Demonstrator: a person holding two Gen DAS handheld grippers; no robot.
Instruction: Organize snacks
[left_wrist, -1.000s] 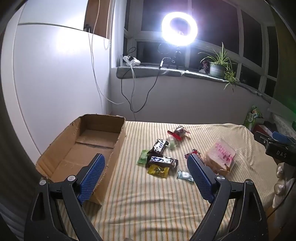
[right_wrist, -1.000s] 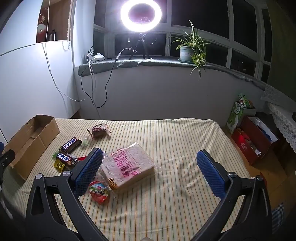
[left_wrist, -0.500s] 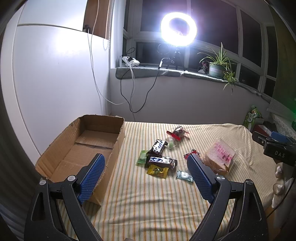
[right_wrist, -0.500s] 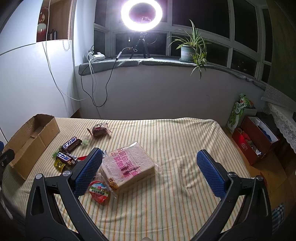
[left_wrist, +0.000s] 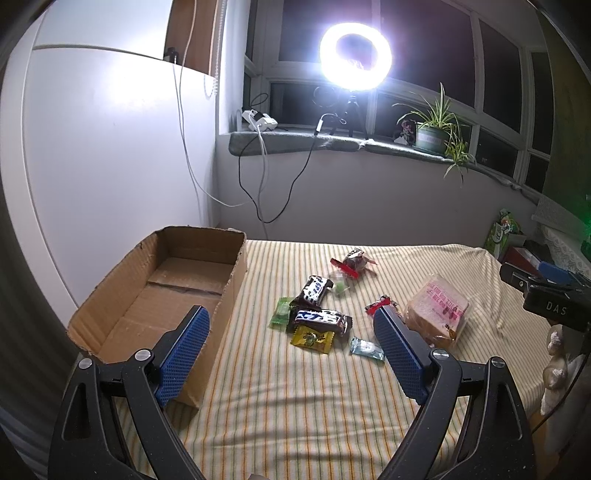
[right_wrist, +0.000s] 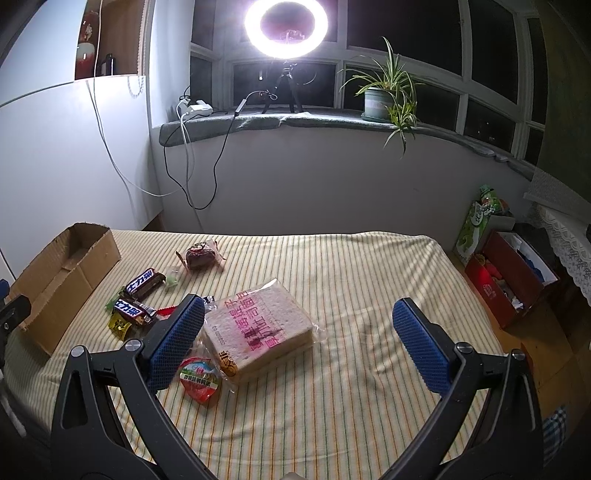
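An open, empty cardboard box (left_wrist: 122, 314) lies at the left of the striped bed; it also shows in the right wrist view (right_wrist: 55, 280). Loose snacks lie in the middle: two dark chocolate bars (left_wrist: 319, 318) (right_wrist: 144, 282), a yellow packet (left_wrist: 312, 336), a green packet (left_wrist: 280, 312), a teal candy (left_wrist: 366, 347), a wrapped brown cake (right_wrist: 200, 254), a bagged bread loaf (right_wrist: 258, 326) (left_wrist: 437, 308) and a round red-lidded cup (right_wrist: 199, 380). My left gripper (left_wrist: 291, 354) is open and empty above the bed, short of the bars. My right gripper (right_wrist: 303, 343) is open and empty, just short of the loaf.
A ring light (left_wrist: 355, 55) and potted plant (right_wrist: 384, 96) stand on the windowsill, with cables hanging down the wall. A red box (right_wrist: 509, 277) and green bag (right_wrist: 476, 225) sit on the floor right of the bed. A white wall borders the box's left.
Both grippers have drifted only slightly; the views are nearly the same. The snacks and the box have not moved.
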